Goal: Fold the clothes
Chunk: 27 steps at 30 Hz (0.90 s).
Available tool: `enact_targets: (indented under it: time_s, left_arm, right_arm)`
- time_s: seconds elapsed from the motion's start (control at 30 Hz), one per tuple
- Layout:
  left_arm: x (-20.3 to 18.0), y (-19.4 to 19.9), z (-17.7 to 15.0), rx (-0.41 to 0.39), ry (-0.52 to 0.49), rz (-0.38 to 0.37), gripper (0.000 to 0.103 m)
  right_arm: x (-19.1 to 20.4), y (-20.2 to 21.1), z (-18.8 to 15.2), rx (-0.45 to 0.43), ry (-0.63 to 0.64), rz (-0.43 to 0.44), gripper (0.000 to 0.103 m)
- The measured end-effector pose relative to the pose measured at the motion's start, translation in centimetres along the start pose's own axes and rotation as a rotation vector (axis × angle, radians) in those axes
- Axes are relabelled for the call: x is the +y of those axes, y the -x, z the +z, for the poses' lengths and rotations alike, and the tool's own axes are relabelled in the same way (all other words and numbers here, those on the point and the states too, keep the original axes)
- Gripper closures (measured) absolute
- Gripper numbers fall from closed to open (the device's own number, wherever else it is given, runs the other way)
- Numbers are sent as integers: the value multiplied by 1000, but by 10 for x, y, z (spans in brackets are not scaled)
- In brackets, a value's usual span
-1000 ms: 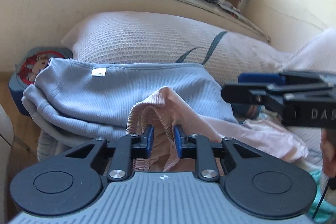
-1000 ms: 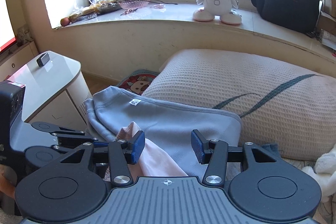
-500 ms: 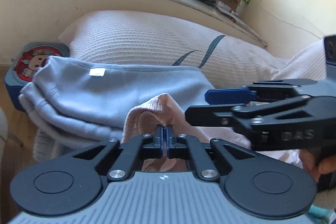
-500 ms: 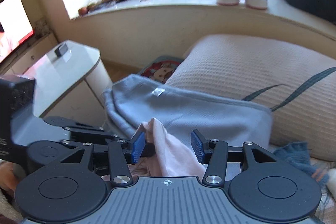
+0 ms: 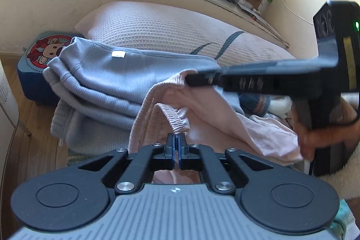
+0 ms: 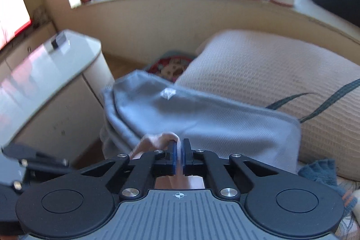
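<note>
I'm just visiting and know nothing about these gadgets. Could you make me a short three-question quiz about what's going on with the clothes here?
1. True or false: both grippers are shut on the pink garment.
2. What lies directly under the pink garment: A) a folded blue-grey garment, B) a black backpack, C) a towel rack?
3. Fill in: the left gripper pinches the pink garment's gathered ______ edge.

Key
1. True; the right gripper has just closed on pink cloth too.
2. A.
3. Elastic.
</note>
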<state>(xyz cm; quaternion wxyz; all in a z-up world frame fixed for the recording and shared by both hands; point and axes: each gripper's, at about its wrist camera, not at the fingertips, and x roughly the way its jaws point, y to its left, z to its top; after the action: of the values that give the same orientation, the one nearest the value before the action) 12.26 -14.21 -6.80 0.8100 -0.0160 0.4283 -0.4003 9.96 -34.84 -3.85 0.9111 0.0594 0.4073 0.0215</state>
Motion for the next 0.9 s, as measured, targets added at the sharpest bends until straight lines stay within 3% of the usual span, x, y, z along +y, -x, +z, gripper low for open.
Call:
enact_targets:
  time_s: [0.17,0.33,0.47,0.57,0.67,0.7,0.73,0.77,0.83,0.9]
  left_arm:
    - [8,46,-25,13,-3,81,101]
    - [36,104,-52,30,78,262,102]
    - [57,158,-73,-17,140,373,102]
    - [66,181,-84,-50,169,394,102]
    - [63,181,-83,-56,171,337,99]
    - [61,176,-80,-50,176,308,96]
    - [57,169,-76,-43,176,277,85]
    - [52,160,-71,-40,170,255,67]
    - [40,140,-60,-43,148,223,46]
    - [27,119,-49,-50,115,175,38]
  right_arm:
    - [14,35,6,-79,26,8,98]
    - [53,67,22,-160,116,63,99]
    - [94,74,29,-175,225,74,99]
    - [93,71,22,-152,221,32,98]
    - [76,67,9,-128,164,1,97]
    - [70,67,4,-118,153,-11,92]
    - [67,66,-1,-99,158,-28,87]
    - [65,66,-6,-84,167,-50,83]
    - [62,66,-15,-68,186,-66,61]
    - [58,62,-20,-58,199,-77,52]
